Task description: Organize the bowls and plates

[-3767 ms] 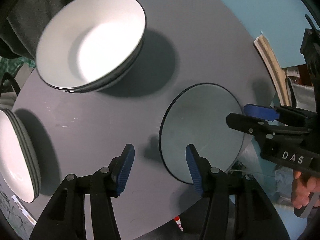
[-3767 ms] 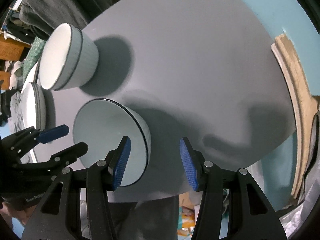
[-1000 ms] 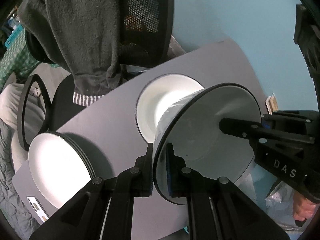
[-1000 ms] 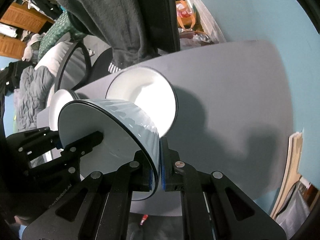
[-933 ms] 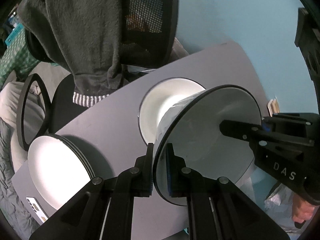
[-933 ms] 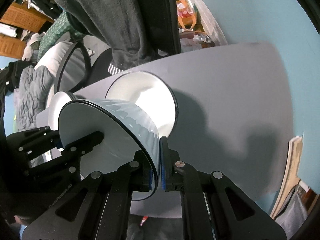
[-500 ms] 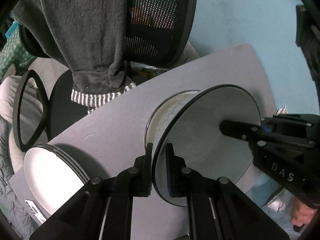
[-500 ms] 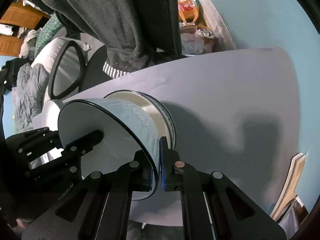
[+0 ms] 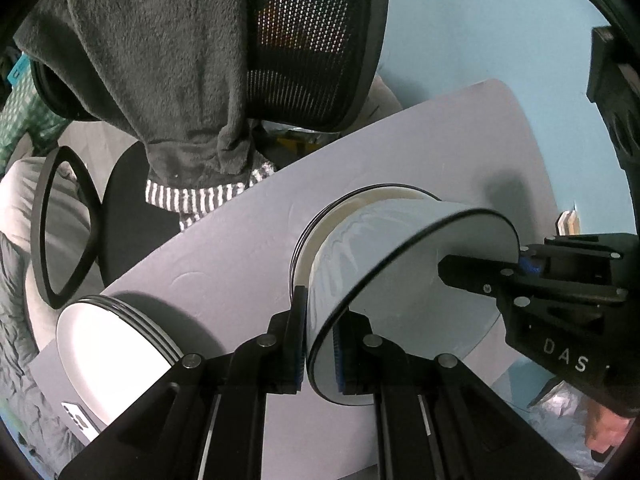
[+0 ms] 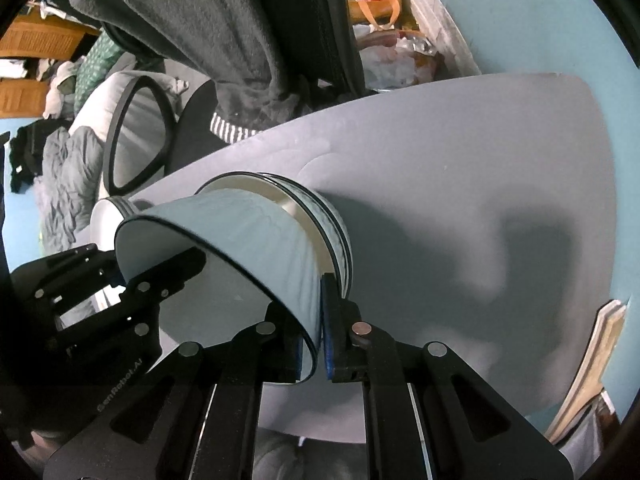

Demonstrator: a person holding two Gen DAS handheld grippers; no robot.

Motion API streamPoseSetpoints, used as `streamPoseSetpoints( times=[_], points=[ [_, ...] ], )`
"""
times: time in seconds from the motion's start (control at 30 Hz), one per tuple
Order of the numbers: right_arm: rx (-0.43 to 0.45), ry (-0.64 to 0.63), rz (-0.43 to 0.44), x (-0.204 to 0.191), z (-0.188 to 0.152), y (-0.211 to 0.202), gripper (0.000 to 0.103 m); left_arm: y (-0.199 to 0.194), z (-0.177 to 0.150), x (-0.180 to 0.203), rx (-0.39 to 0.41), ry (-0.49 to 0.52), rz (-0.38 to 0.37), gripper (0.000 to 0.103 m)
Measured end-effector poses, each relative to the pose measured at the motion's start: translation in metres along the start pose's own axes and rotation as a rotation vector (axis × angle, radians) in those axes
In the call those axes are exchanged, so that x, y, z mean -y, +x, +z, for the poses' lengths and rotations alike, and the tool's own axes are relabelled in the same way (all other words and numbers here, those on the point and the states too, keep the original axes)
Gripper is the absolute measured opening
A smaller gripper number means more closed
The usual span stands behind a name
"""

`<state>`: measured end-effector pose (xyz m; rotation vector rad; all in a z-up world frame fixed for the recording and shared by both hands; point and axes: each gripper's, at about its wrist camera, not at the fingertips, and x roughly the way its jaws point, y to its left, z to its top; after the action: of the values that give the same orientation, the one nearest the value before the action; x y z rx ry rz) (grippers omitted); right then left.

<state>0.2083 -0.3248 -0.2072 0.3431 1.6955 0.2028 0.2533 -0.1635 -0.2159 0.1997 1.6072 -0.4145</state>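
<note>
1. Your left gripper (image 9: 319, 344) is clamped on the near rim of the pale blue bowl (image 9: 400, 300). One blue pad sits inside the rim, the other outside.
2. Your right gripper (image 10: 316, 344) is closed on the opposite side of the same rim. Its pads pinch the bowl wall between them.
3. The bowl you hold is tilted, its black-edged mouth turned toward both cameras. Its base sits down inside the stack of bowls (image 10: 336, 236); whether it rests fully on the stack I cannot tell.
4. That stack stands on the grey table (image 9: 224, 248) and is your landmark.
5. In the left wrist view, a pile of white plates (image 9: 116, 344) sits on the table well to the left of the stack, near the table edge.
6. A phone (image 9: 78, 420) lies just below the plates at the table corner.
7. Beyond the stack, past the far table edge, stands a black mesh office chair (image 9: 312, 40). A dark fleece garment (image 9: 160, 60) is draped over it.
8. In the left wrist view, your right hand (image 9: 600, 424) shows at the lower right, under the right gripper body.
</note>
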Motion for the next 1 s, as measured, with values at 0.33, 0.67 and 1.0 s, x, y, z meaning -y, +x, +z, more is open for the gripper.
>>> streamPoseSetpoints(
  times=[0.33, 0.67, 1.0],
  points=[
    [-0.045, 0.114, 0.077, 0.015, 0.006, 0.001, 0.010, -0.003, 0.007, 0.001, -0.011, 0.000, -0.001, 0.012],
    [-0.061, 0.106, 0.057, 0.008, 0.007, 0.001, 0.015, -0.012, 0.007, -0.003, 0.024, 0.008, 0.033, 0.025],
    [-0.051, 0.049, 0.005, -0.001, 0.007, -0.010, 0.018, -0.012, 0.006, -0.004, 0.032, 0.020, 0.039, 0.027]
  ],
)
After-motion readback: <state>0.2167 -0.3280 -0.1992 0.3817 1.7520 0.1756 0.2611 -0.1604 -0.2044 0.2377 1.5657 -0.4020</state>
